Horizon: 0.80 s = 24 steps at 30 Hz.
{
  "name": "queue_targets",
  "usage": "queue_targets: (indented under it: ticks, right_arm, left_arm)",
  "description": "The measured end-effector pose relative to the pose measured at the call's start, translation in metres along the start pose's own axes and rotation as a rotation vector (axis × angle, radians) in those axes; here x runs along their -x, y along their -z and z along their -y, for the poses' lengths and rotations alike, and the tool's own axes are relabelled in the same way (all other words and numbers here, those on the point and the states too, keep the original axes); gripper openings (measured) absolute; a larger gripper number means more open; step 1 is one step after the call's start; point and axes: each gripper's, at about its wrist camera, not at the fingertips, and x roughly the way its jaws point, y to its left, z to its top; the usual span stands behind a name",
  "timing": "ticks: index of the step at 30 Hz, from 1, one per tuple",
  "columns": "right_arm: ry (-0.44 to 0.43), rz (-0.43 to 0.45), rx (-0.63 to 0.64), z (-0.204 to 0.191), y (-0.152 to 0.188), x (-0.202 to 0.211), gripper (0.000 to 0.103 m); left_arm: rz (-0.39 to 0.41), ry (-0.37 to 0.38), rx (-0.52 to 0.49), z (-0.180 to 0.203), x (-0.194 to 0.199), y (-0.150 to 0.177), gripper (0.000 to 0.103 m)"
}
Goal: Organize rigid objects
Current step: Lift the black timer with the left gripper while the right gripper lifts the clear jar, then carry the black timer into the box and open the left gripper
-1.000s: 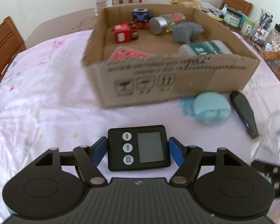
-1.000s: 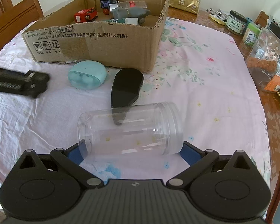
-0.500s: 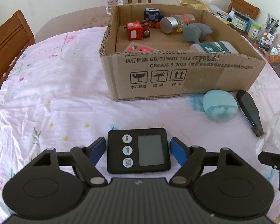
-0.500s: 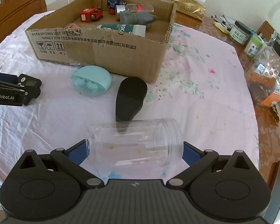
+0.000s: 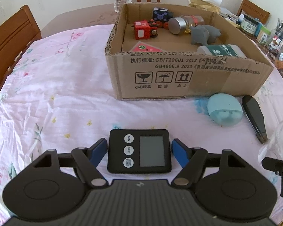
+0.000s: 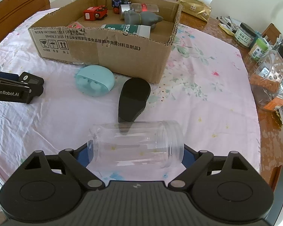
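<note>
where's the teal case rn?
The teal case lies on the tablecloth just in front of the cardboard box, left of the black paddle in the right wrist view.

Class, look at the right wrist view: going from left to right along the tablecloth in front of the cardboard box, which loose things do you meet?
Black timer between the fingers of the left hand-held gripper → light blue case → black flat tool.
</note>
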Motion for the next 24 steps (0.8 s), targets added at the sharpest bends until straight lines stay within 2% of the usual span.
queue_targets:
  ticks: [8,16,24]
  right_arm:
    - [-0.031,0.008,0.038,0.0,-0.006,0.011,0.093]
    - [-0.091,0.035,0.079,0.01,-0.022,0.035,0.093]
    - [-0.163,0.119,0.141,0.022,-0.056,0.063,0.093]
  left_arm:
    - [-0.046,0.053,-0.057,-0.006,0.004,-0.005,0.069]
    - [-0.068,0.115,-0.162,-0.014,0.039,-0.021,0.069]
    - [-0.007,0.164,-0.269,-0.005,0.084,-0.06,0.069]
